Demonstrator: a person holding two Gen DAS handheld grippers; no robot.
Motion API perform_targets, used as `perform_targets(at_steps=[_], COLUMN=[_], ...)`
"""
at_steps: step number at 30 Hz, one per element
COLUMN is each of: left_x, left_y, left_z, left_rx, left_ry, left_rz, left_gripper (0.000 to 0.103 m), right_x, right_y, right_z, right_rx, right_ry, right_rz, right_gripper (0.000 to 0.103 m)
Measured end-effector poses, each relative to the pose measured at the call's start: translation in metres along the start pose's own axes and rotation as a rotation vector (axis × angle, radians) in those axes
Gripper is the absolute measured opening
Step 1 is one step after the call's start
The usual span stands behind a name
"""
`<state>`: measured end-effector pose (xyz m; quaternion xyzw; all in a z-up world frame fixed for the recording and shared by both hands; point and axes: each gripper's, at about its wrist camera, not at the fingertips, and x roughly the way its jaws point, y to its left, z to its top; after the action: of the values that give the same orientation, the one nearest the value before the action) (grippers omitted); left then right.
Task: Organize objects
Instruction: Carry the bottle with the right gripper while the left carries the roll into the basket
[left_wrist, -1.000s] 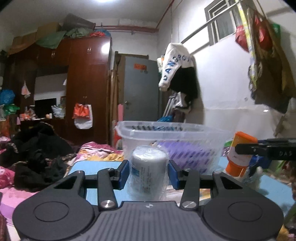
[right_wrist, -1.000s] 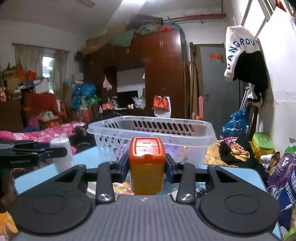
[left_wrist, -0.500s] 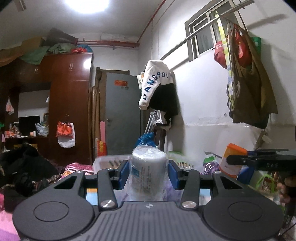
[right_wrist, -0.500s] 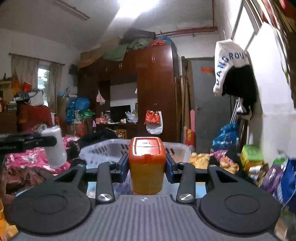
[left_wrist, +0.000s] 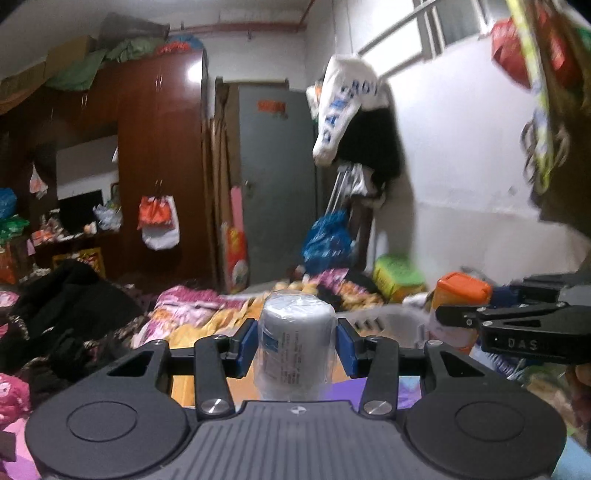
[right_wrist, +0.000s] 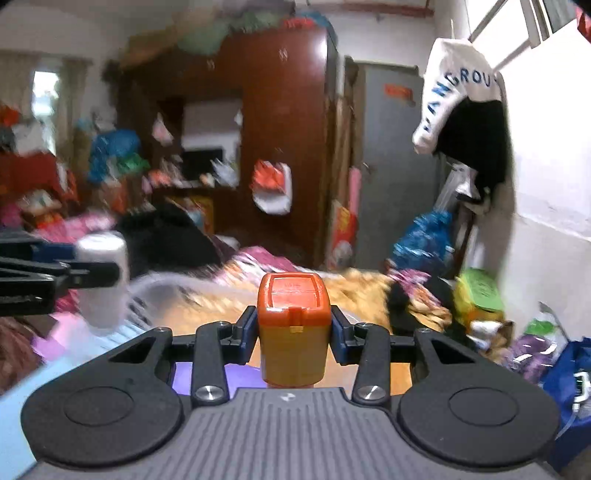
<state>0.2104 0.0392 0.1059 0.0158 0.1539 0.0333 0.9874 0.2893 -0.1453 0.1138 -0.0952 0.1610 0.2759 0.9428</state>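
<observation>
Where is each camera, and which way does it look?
Left wrist: sits on the left gripper, looks along its fingers at the white jar they hold, the room beyond.
Right wrist: sits on the right gripper, looks at the orange-lidded bottle it holds.
Both share: the grey door, the basket, and each other's gripper.

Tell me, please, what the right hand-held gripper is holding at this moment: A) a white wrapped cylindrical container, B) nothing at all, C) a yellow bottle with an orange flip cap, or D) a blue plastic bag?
C: in the right wrist view, the right hand-held gripper has its blue pads pressed against both sides of the yellow bottle with the orange flip cap.
</observation>
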Motion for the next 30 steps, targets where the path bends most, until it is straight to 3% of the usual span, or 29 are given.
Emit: perform_targets(at_steps=[13,16,17,18,20,21,26,30], left_x=[0.029,0.032,0.031,0.031,0.023,0.018,-0.027,-0.061], left_y=[0.015,0.015,0.015,0.013,0.013,0.011,0.009,0.003], left_z=[-0.020,-0.022,-0.022,-0.022,-0.021,-0.020,-0.031,-0.078], left_rx=[-0.054,-0.055,-0.053,-0.050,-0.046,-0.041,-0.055,-0.079], left_ry=[0.059,0.049,0.042,0.032,-0.004,-0.018,-0.100,-0.099], left_rz=[0.020,0.034,0.038,0.039,0.051,0.050,-0.010,-0.108], left_gripper=[0.050,0.060,0.079,0.090,0.091,0.091,0.091,0.091], right_x=[0.016,0.015,0.013,0.011,0.000,-0.007,-0.066,-0.107], right_y=[-0.020,-0.024,-0.025,-0.027,-0.028,-0.029,-0.042,-0.063], right_z=[-0.020,-0.019,-0.019,-0.018,-0.017,-0.017,-0.041,-0.096], right_rx=[0.083,0.114,0.126,0.136,0.134,0.124,0.150,0.220], right_ry=[0.074,0.070,0.066,0.058,0.011,-0.014,-0.125,-0.132], right_rz=[0.063,0.069,0.076,0.085,0.068,0.052,0.107,0.124], right_gripper=[0.043,0.045,0.051,0.069,0.093,0.098,0.103,0.103])
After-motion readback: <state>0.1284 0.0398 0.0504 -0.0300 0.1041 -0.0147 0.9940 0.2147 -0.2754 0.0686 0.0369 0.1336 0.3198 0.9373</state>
